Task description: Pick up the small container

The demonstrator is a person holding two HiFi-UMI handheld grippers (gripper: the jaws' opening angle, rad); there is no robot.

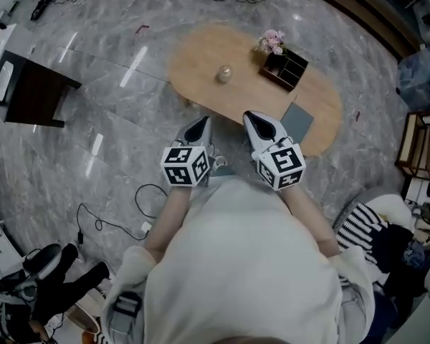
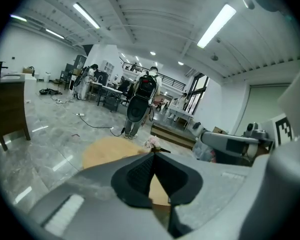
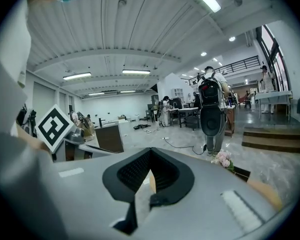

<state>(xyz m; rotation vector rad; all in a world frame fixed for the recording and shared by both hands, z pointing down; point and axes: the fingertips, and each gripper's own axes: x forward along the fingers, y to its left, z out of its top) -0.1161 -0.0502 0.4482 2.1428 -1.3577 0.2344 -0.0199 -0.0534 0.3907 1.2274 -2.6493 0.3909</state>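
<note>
The small container (image 1: 223, 73) is a little clear jar standing upright near the middle of the oval wooden table (image 1: 201, 63). Both grippers hover side by side at the table's near edge, well short of the jar. My left gripper (image 1: 203, 122) has its jaws together with nothing between them; its own view shows the tips (image 2: 153, 154) meeting over the tabletop. My right gripper (image 1: 252, 117) points at the table's near right part, and its tips (image 3: 151, 151) touch with nothing held. Neither gripper view shows the jar.
A dark compartment box (image 1: 284, 69) with pink flowers (image 1: 272, 41) sits right of the jar, and a grey pad (image 1: 297, 121) lies by the right gripper. A dark side table (image 1: 29, 92) stands at left, cables (image 1: 140, 199) trail on the floor, and a person (image 2: 140, 104) stands beyond the table.
</note>
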